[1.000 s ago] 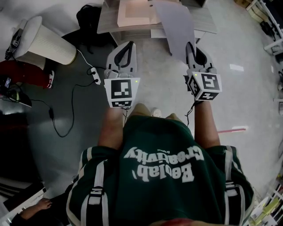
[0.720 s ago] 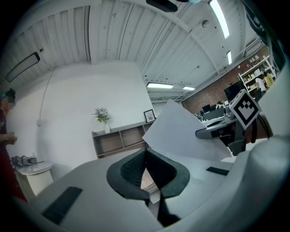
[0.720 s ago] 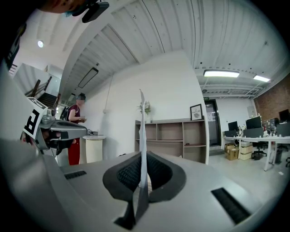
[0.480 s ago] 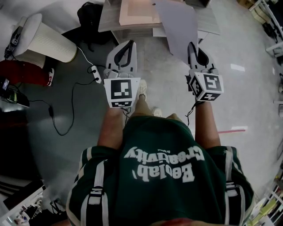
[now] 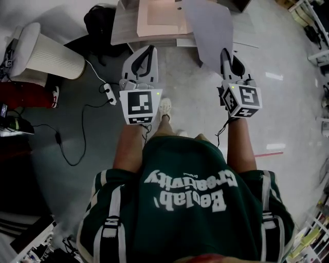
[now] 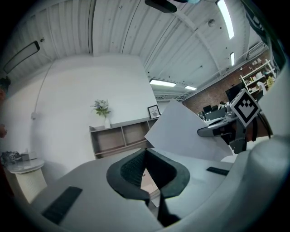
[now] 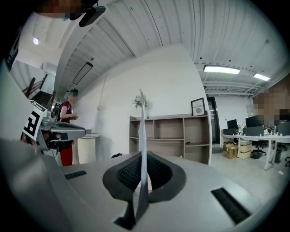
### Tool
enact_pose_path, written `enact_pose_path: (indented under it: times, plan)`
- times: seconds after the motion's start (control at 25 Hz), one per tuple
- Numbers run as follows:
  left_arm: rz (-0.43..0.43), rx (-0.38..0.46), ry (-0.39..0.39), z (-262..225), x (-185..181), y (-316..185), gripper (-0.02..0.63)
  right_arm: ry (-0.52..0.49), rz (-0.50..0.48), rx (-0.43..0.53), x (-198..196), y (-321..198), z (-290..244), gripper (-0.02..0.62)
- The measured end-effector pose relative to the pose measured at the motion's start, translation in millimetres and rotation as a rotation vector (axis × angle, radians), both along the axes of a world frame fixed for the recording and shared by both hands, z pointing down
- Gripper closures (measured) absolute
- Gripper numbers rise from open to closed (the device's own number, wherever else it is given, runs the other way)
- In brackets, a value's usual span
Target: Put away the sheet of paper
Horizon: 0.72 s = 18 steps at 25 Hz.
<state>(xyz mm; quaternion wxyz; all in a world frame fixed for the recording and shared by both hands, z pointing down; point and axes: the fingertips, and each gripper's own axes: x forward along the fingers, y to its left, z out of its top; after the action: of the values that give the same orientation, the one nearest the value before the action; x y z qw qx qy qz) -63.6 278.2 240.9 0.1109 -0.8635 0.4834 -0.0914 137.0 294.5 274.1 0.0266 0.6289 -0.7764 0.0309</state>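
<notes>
A grey-white sheet of paper (image 5: 208, 28) stands up from my right gripper (image 5: 224, 51), which is shut on its lower corner. In the right gripper view the sheet (image 7: 142, 131) shows edge-on, pinched between the dark pads. My left gripper (image 5: 150, 50) is held level beside it, about a forearm's length to the left, shut with nothing in it. Its own view shows the pads (image 6: 136, 170) meeting, with the paper (image 6: 181, 133) and the right gripper (image 6: 226, 130) off to the right. A low wooden shelf unit (image 5: 154, 20) lies just ahead of both grippers.
A white ribbed cylinder (image 5: 46, 51) stands at the left, with a power strip (image 5: 108, 91) and cables on the floor. A black bag (image 5: 100, 15) sits beside the shelf unit (image 7: 181, 136). A person in red (image 7: 67, 120) stands far left. My shoe (image 5: 165, 107) shows below.
The shelf unit and floor have slid slightly as I step forward; a shoe has come into view. Both grippers keep their pose and the right one still holds the paper.
</notes>
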Motion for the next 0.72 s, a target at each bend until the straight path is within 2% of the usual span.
enact_pose_path:
  times: [0.36,0.72]
  plan:
    - [0.05,-0.012,-0.001,-1,-6,-113,0.588,-0.001,0.024,-0.01,-16,-109,-8,0.561]
    - [0.077,-0.029,0.004,2,-26,-204,0.588,-0.005,0.05,-0.037,-34,-191,-2,0.561]
